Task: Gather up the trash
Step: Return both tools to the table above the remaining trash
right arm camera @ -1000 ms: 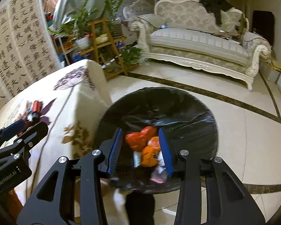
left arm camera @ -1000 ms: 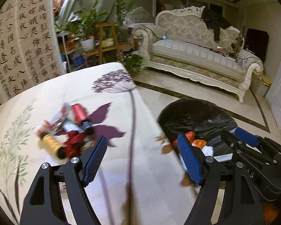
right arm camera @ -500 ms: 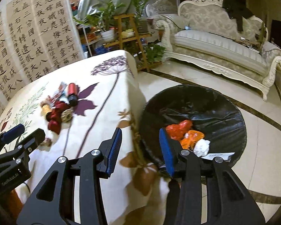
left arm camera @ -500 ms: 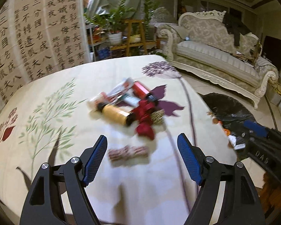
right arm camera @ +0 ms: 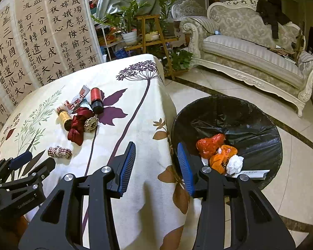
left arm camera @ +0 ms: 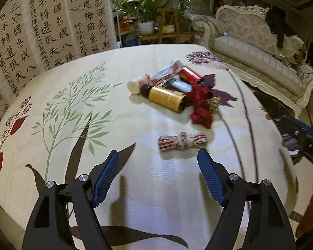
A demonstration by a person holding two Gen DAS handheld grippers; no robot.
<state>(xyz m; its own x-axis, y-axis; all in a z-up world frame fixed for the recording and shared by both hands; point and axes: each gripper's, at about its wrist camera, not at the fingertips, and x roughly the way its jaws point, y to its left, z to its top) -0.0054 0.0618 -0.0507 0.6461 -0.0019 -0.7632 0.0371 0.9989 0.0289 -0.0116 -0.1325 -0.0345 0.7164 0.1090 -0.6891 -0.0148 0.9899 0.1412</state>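
A pile of trash lies on the flowered tablecloth (left arm camera: pixel 73 125): a yellow bottle (left arm camera: pixel 165 98), a red bottle (left arm camera: pixel 191 75), a white tube (left arm camera: pixel 138 82), a crumpled red ribbon (left arm camera: pixel 201 107) and wrappers. A striped twine bundle (left arm camera: pixel 182 141) lies apart, just ahead of my left gripper (left arm camera: pixel 158 165), which hangs open and empty above the cloth. My right gripper (right arm camera: pixel 155 162) is open and empty over the table's right edge, beside the black-lined trash bin (right arm camera: pixel 260 125) holding orange bags and white paper. The same pile (right arm camera: pixel 79 114) and bundle (right arm camera: pixel 59 152) show in the right wrist view.
The bin stands on the tiled floor right of the table. A calligraphy screen (left arm camera: pixel 31 31) rises behind the table. Plant stands (right arm camera: pixel 150 33) and an ornate sofa (right arm camera: pixel 250 52) line the back of the room.
My left gripper swung left from the table edge and bin to over the table, facing the trash pile. My right gripper shifted left from above the bin to the table's edge.
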